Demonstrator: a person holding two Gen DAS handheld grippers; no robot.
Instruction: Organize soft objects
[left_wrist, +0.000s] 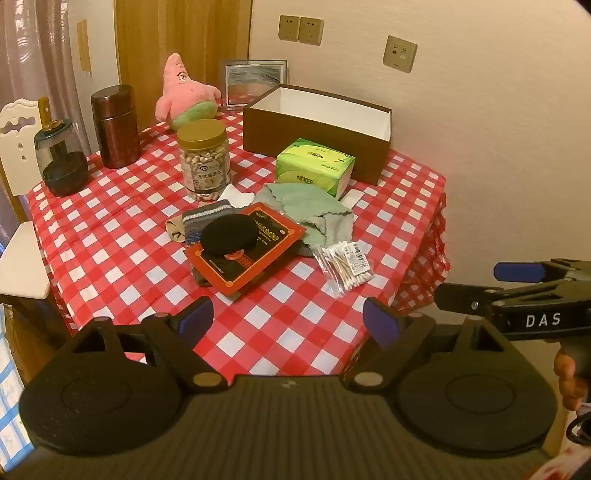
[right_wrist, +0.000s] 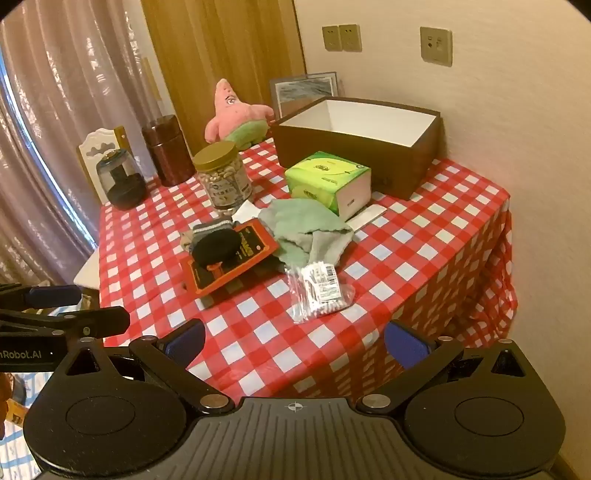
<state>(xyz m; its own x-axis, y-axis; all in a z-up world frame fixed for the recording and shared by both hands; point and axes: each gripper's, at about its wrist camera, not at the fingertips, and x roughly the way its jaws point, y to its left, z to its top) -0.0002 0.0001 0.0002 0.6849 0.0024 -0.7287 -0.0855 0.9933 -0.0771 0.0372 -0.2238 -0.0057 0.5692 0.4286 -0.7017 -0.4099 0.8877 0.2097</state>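
A pink star plush (left_wrist: 183, 94) (right_wrist: 234, 112) sits at the table's far side. A green-grey cloth (left_wrist: 314, 212) (right_wrist: 310, 232), striped socks (left_wrist: 207, 219) (right_wrist: 210, 229) and a black round soft piece (left_wrist: 229, 234) (right_wrist: 216, 245) on a red packet (left_wrist: 245, 251) lie mid-table. An open brown box (left_wrist: 317, 129) (right_wrist: 358, 144) with a white inside stands at the back right. My left gripper (left_wrist: 288, 325) is open and empty at the table's near edge. My right gripper (right_wrist: 295, 341) is open and empty beside it; its fingers (left_wrist: 517, 271) show in the left view.
A green tissue box (left_wrist: 314, 166) (right_wrist: 327, 181), a nut jar (left_wrist: 205, 160) (right_wrist: 225, 179), a brown canister (left_wrist: 114, 125), a dark grinder (left_wrist: 62, 162), a bag of cotton swabs (left_wrist: 345, 266) (right_wrist: 317, 291) and a picture frame (left_wrist: 253, 79) stand on the checked tablecloth (left_wrist: 110, 229). A wall runs along the right.
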